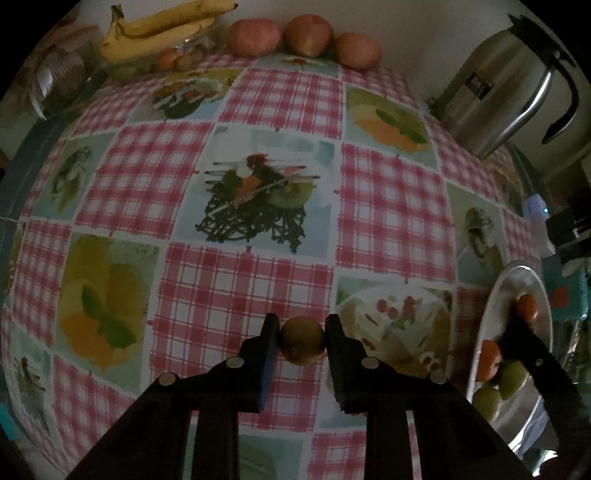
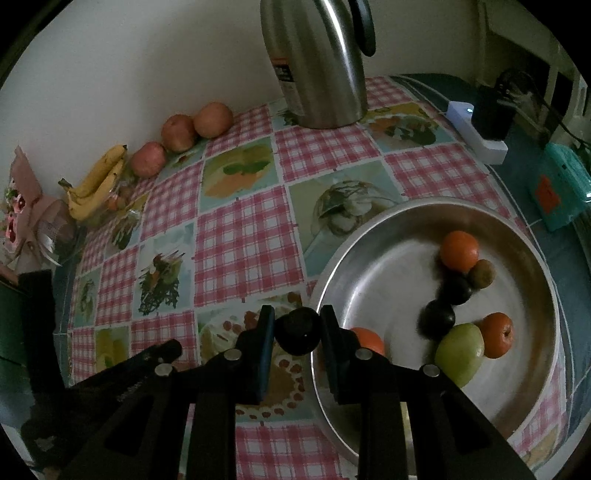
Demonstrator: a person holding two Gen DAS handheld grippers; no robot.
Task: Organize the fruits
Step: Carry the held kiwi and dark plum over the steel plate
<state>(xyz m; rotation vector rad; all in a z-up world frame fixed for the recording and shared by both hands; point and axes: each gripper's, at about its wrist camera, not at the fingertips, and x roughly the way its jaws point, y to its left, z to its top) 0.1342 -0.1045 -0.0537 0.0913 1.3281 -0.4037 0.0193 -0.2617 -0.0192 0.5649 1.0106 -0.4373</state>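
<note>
My left gripper (image 1: pixel 302 332) is shut on a small brownish-green kiwi (image 1: pixel 302 343), held just above the checked tablecloth (image 1: pixel 258 103). My right gripper (image 2: pixel 297 325) is shut on a dark round fruit (image 2: pixel 298 336) at the left rim of the steel bowl (image 2: pixel 373 229). Inside the bowl lie three oranges (image 2: pixel 460 251), a green apple (image 2: pixel 460 352), two dark fruits (image 2: pixel 437 318) and a kiwi (image 2: pixel 482 273). The bowl (image 1: pixel 532 284) also shows at the right edge of the left wrist view. The left gripper's black arm (image 2: pixel 147 365) lies to the left of the right one.
Three reddish apples (image 1: pixel 308 35) line the wall at the back, with a bunch of bananas (image 1: pixel 159 29) on a clear container to their left. A steel thermos jug (image 2: pixel 314 62) stands at the back. A white device (image 2: pixel 476 133) and a teal box (image 2: pixel 557 188) sit beyond the bowl.
</note>
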